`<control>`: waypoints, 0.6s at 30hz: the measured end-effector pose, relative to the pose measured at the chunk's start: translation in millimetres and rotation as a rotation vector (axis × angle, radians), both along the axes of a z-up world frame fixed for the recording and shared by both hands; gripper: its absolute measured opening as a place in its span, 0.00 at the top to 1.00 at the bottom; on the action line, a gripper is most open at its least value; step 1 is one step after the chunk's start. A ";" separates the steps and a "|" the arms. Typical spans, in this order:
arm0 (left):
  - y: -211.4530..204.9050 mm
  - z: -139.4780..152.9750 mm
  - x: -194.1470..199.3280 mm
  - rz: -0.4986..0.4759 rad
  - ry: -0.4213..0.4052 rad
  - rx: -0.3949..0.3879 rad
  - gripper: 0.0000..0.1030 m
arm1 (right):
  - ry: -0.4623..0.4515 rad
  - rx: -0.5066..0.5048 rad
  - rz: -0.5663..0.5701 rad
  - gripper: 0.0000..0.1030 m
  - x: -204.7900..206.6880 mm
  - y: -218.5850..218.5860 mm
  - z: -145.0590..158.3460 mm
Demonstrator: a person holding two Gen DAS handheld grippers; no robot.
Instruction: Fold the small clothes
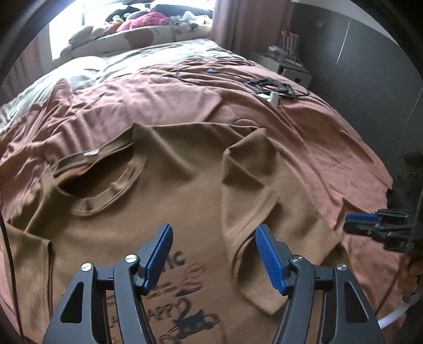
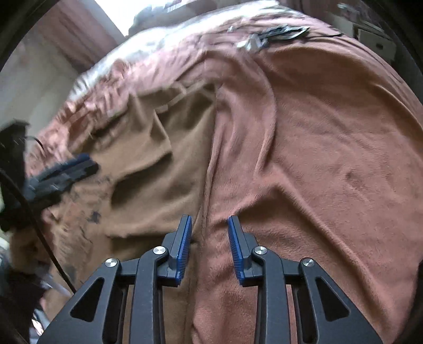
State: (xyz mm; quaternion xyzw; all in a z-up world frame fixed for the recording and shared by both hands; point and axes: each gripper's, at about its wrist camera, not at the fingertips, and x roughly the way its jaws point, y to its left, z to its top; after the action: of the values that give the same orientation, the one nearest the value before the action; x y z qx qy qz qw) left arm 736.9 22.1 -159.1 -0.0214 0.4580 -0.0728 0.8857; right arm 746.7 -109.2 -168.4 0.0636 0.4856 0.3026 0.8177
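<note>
- a home bedroom: a wide bed point(image 1: 304, 137) under a rumpled pinkish-brown cover fills most of both views.
- beyond the far end of the bed, a bright window point(image 1: 87, 13) with a heap of soft toys and clothes point(image 1: 148, 18) along its sill.
- a pink curtain point(image 1: 230, 21) hangs beside that far end.
- to the right of the bed, a small white bedside cabinet point(image 1: 288, 67) against a dark wall.
- on the bed's far right part lie a black cable point(image 1: 201, 79) and a small black frame point(image 1: 269, 86).
</note>
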 end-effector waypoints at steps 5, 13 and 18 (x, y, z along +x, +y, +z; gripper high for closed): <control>-29.6 -5.5 12.0 -0.032 0.016 0.033 0.40 | 0.035 0.144 -0.104 0.75 13.3 -23.9 -15.7; -70.5 -16.5 37.8 -0.034 0.055 0.039 0.50 | 0.021 0.234 -0.119 0.75 20.8 -28.0 -34.7; -89.9 -29.0 50.1 -0.027 0.073 0.096 0.55 | -0.012 0.218 -0.112 0.75 18.0 -34.7 -40.7</control>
State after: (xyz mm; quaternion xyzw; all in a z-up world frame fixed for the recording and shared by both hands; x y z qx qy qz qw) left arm 787.0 -67.9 -188.1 0.0247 0.4931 -0.0620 0.8674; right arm 764.7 -143.8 -209.1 0.1772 0.4406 0.3079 0.8244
